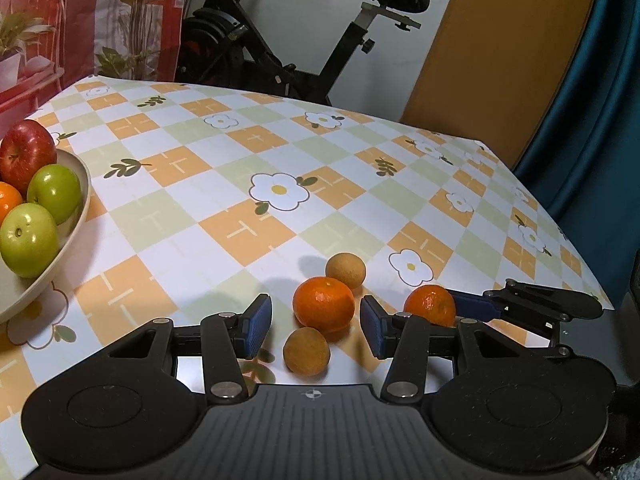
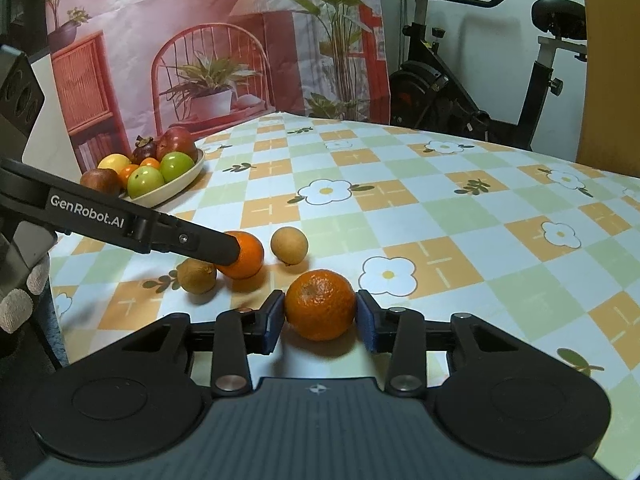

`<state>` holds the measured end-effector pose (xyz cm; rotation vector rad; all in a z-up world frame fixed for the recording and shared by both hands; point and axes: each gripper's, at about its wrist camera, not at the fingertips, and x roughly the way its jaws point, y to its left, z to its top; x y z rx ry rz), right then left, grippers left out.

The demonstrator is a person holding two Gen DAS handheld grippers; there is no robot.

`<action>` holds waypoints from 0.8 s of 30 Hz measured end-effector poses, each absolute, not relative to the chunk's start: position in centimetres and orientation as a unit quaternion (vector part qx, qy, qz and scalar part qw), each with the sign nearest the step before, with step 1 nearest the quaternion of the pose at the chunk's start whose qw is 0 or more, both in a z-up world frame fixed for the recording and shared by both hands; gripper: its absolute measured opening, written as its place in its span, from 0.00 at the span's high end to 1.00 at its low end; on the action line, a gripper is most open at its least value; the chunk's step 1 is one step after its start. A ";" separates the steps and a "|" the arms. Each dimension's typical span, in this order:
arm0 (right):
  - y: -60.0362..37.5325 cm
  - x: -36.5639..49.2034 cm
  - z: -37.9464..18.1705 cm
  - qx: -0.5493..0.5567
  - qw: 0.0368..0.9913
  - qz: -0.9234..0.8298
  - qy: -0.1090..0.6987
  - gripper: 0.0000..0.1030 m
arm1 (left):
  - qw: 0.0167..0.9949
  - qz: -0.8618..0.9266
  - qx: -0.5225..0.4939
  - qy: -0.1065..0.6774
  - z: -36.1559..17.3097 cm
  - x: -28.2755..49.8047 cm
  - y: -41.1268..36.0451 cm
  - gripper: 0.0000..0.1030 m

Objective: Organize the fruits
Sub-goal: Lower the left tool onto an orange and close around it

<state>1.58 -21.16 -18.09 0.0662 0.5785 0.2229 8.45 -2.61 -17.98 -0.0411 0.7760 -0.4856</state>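
Two mandarins and two small brown round fruits lie near the front of the checked tablecloth. My left gripper [image 1: 316, 326] stands open around one mandarin [image 1: 324, 303], with gaps at both pads. One brown fruit [image 1: 306, 350] sits just in front of that mandarin and the other [image 1: 345, 270] lies behind it. My right gripper [image 2: 320, 308] is shut on the second mandarin [image 2: 320, 304], both blue pads against its sides, the fruit resting on the table. At the far left, a beige bowl [image 2: 188, 178] holds apples and other fruit.
The table's right edge [image 1: 576, 256] runs close to the right gripper. An exercise bike [image 1: 280, 52] stands behind the table, a printed backdrop [image 2: 200, 40] to its left. A gloved hand [image 2: 20, 300] holds the left gripper's body. Tablecloth stretches between bowl and fruits.
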 end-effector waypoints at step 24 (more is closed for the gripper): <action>-21.2 1.6 -18.1 0.033 0.952 0.109 0.285 0.60 | 0.894 -0.242 -0.029 0.376 -18.6 9.6 -3.1 0.63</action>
